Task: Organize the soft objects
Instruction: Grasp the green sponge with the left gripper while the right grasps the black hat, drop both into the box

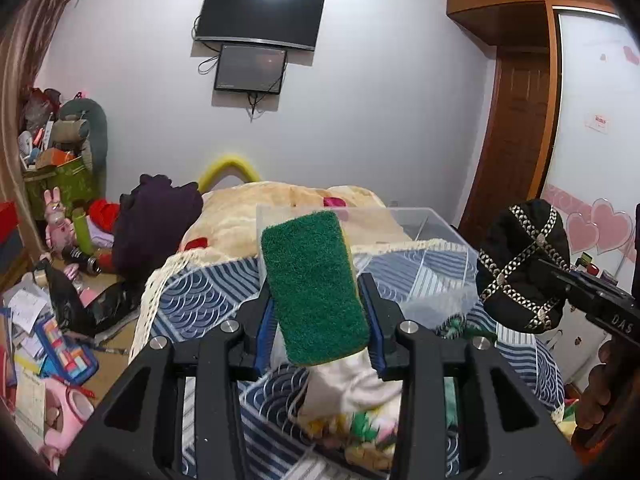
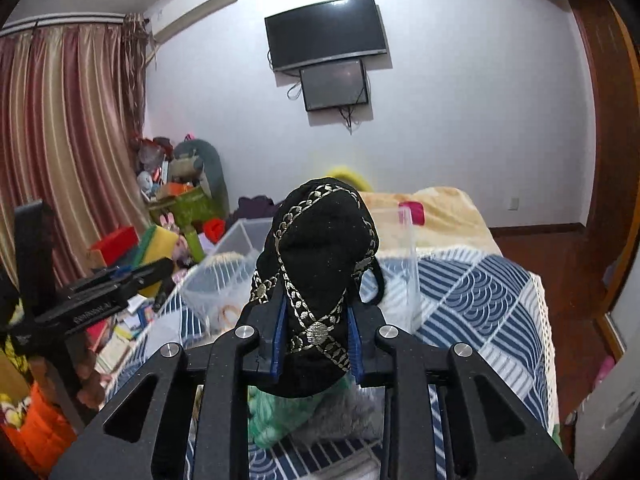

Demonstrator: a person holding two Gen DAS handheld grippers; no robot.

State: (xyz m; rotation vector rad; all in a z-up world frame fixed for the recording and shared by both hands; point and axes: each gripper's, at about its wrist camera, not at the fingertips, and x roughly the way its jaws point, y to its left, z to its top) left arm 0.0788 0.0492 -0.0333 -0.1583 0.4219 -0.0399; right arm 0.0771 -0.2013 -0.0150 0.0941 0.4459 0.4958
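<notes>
The left gripper (image 1: 318,312) is clamped on a green sponge (image 1: 314,286), held upright at the centre of its frame above the bed (image 1: 208,292). The right gripper (image 2: 316,342) is clamped on a black embroidered cap (image 2: 318,264), mid-frame, in front of a clear plastic bin (image 2: 408,240) on the bed.

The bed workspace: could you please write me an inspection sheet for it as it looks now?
Surface: bed under a blue-and-white patterned cover.
Job's things: sponge and black cap, both held up in the air; clear bin on the bed.
Clutter: bunched fabrics below the grippers; toys and papers on the floor.
Grippers: left gripper shut on the sponge; right gripper shut on the cap.
Cables: loose leads under the wall screens.
Surroundings: curtain, wooden door.
</notes>
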